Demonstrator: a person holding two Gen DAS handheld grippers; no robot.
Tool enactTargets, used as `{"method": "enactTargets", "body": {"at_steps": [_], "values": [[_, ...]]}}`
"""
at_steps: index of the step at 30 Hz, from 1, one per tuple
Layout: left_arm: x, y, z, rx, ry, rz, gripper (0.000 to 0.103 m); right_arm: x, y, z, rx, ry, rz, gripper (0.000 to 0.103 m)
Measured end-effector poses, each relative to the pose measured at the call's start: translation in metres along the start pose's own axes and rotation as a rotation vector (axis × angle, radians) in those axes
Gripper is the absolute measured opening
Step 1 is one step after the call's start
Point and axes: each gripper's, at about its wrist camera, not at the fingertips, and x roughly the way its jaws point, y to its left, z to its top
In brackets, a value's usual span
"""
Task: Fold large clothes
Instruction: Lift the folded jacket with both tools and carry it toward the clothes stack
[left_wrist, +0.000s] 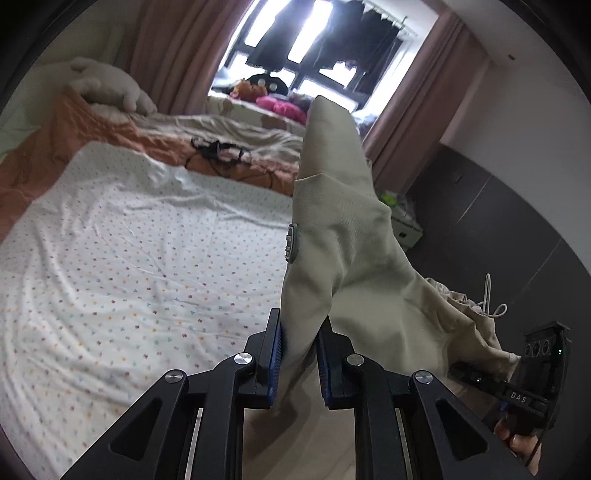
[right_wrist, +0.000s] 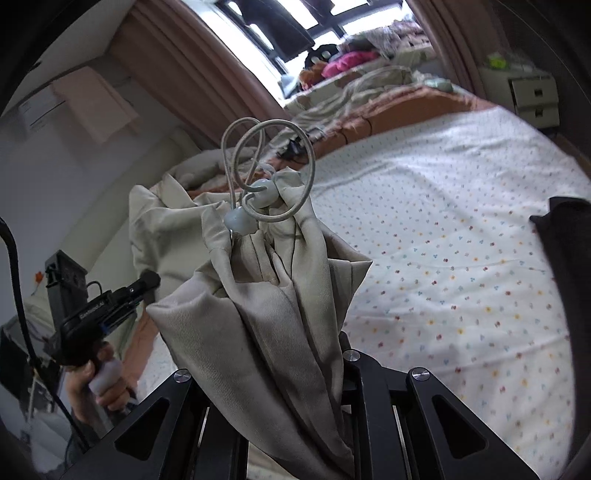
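— So, what have you got in your left gripper (left_wrist: 300, 363)?

— My blue pads (left_wrist: 276, 363) are clenched on an edge of the beige garment (left_wrist: 343, 236). It rises from my jaws in a tall peak, held up off the bed, with a round grey button (left_wrist: 291, 243) on its left fold.

— And your right gripper (right_wrist: 295, 373)?

— It is buried under bunched beige cloth, gathered thick where the fingertips would be. I cannot tell how those jaws stand. A looped drawcord (right_wrist: 266, 162) with two pale toggles (right_wrist: 238, 221) sticks up from the bunch.

— Where is the garment, then?

— Hanging between my two grippers, above the near edge of the white dotted sheet (left_wrist: 129, 258). An orange blanket (left_wrist: 74, 136) lies farther back, pink curtains (left_wrist: 177, 48) frame the window.
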Motion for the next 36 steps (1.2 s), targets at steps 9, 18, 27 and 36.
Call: {"method": "enactTargets", "body": {"at_steps": [9, 18, 27, 36], "values": [[-0.079, -0.062, -0.024, 0.060, -0.072, -0.054, 0.017, -0.100, 0.057, -0.015, -0.120, -0.094, -0.040, 0.012], [-0.105, -0.149, -0.020, 0.112, -0.101, -0.139, 0.017, -0.195, 0.054, 0.001, -0.162, -0.181, -0.087, 0.012], [-0.077, -0.250, -0.033, 0.186, -0.074, -0.235, 0.017, -0.275, 0.001, 0.010, -0.136, -0.278, -0.173, 0.011], [-0.013, -0.317, -0.054, 0.162, 0.011, -0.309, 0.016, -0.323, -0.062, 0.021, -0.067, -0.317, -0.324, 0.011]]}}
